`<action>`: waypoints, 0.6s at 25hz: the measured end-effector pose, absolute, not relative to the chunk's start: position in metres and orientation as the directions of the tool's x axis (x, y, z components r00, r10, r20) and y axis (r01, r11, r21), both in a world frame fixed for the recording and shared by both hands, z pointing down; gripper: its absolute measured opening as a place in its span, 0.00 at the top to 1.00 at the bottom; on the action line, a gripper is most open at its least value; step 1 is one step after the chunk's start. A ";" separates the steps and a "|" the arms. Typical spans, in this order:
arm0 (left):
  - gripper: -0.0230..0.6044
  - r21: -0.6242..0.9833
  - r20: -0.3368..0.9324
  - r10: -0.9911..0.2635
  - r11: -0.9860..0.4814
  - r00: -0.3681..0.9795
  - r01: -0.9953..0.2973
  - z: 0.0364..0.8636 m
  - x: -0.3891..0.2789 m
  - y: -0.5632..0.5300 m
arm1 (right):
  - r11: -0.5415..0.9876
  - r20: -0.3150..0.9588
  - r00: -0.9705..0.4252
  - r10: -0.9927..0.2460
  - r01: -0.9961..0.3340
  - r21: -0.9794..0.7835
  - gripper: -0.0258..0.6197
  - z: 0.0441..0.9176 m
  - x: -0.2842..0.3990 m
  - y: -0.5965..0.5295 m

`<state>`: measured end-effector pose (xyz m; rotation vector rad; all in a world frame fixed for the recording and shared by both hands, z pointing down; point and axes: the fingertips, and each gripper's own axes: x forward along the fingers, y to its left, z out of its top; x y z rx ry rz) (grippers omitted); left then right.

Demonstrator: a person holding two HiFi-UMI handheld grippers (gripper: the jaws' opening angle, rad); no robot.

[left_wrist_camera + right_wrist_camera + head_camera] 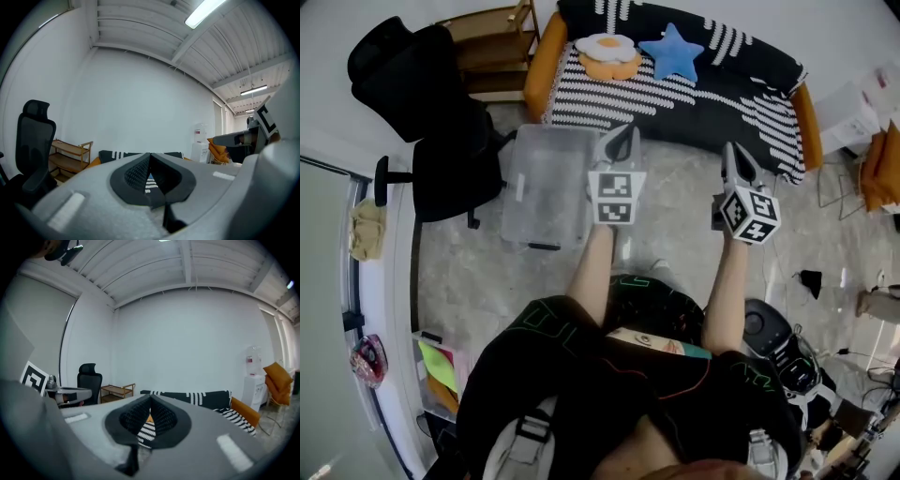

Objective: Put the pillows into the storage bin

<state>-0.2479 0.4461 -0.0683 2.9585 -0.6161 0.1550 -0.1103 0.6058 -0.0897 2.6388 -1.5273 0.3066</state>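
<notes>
Two pillows lie on the black-and-white striped sofa (694, 94) at the top of the head view: a fried-egg pillow (607, 54) and, to its right, a blue star pillow (672, 52). A clear storage bin (546, 185) stands on the floor in front of the sofa's left end. My left gripper (623, 133) is shut and empty, hanging over the bin's right edge. To the right, my right gripper (735, 153) is also shut and empty, short of the sofa's front. In both gripper views the closed jaws (150, 180) (149, 416) point at the sofa.
A black office chair (427, 103) stands left of the bin. A wooden shelf (492, 47) sits by the sofa's left end. Orange chairs (881, 169) and a water dispenser (200, 140) are at the right. Bags and cables (787, 366) lie on the floor near my right side.
</notes>
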 end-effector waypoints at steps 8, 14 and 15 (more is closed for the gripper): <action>0.95 0.087 0.118 -0.388 -0.913 0.914 -0.399 -0.062 -0.210 0.428 | -0.518 0.210 0.496 -0.843 -0.853 -0.064 0.96 -0.082 -0.058 0.596; 0.95 0.052 0.141 -0.426 -0.898 0.894 -0.436 -0.049 -0.164 0.395 | -0.484 0.199 0.458 -0.867 -0.867 -0.116 0.96 -0.062 0.000 0.558; 0.95 0.046 0.148 -0.431 -0.896 0.890 -0.442 -0.047 -0.153 0.388 | -0.477 0.199 0.449 -0.871 -0.870 -0.127 0.96 -0.059 0.013 0.548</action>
